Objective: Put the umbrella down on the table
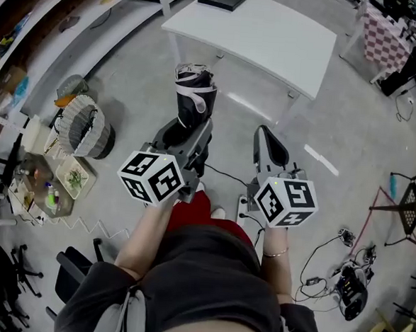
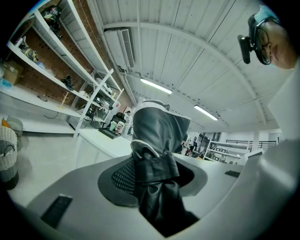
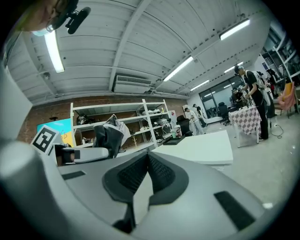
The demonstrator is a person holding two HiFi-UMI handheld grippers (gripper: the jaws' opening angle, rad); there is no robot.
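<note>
The left gripper (image 1: 190, 133) held the folded black umbrella (image 1: 193, 97), which had white trim. Its fingers (image 2: 119, 180) were closed on the bundled fabric, and the bundle stuck out past their tips, in the air over the floor and short of the white tabletop (image 1: 274, 38) ahead. The right gripper (image 1: 265, 141) hung just beside it, its fingers (image 3: 133, 173) drawn together at the tips with nothing between them.
</note>
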